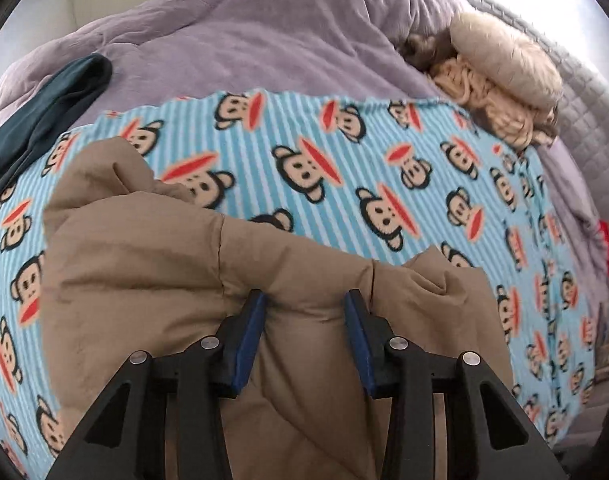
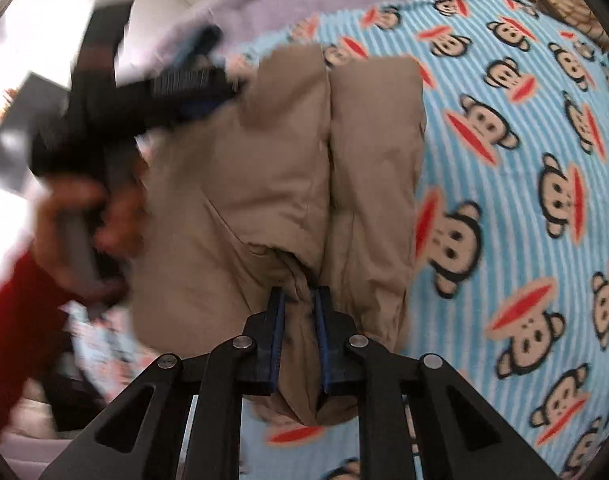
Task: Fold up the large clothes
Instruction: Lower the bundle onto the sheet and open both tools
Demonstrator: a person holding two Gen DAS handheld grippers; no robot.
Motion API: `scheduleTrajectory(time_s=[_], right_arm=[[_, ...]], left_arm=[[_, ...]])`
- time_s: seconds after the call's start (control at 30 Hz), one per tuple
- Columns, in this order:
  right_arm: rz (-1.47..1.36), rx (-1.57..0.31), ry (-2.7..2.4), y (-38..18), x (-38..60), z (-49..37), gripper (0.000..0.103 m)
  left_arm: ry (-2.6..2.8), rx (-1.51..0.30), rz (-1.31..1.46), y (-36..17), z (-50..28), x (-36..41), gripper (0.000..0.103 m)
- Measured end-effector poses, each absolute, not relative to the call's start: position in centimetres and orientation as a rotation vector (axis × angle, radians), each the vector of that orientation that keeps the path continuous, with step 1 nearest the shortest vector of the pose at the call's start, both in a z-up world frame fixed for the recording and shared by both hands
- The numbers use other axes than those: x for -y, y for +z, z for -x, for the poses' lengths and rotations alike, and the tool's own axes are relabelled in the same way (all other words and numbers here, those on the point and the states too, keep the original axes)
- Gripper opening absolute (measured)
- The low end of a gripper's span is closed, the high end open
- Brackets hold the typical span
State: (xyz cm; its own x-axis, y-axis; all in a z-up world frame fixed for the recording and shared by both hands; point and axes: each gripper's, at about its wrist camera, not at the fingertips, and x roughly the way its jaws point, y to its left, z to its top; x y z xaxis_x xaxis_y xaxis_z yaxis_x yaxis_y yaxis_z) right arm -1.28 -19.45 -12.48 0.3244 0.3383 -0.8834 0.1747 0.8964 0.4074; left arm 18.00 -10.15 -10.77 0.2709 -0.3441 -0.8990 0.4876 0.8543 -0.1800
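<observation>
Item: tan padded fabric garment (image 1: 152, 264), lying on blue striped monkey-print blanket (image 1: 344, 160), mid-fold. Left gripper (image 1: 304, 300) fingers parted, straddling a fabric bulge; right gripper (image 2: 300, 300) narrowed, pinching a gathered fold. Next move likely requires the left closing before carrying the edge over.

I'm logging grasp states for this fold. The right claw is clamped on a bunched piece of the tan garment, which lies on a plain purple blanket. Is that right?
One detail is wrong. The right claw is clamped on the tan garment, but the right wrist view shows it lying on a blue striped monkey-print blanket, not a plain purple one.
</observation>
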Motion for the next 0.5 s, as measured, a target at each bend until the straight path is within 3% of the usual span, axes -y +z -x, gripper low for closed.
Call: scheduleTrajectory(time_s=[0.27,0.5], right_arm=[[-0.582,-1.296,0.073,-18.6,21.2,0.8,0.014],[-0.554,-1.305,0.076,-19.0,21.2,0.8,0.014]], left_arm=[[-0.537,-1.163,-0.227,-12.4,-16.7,11.4,0.042],[-0.541,-1.126,-0.164,-7.9,-14.1,7.6,0.044]])
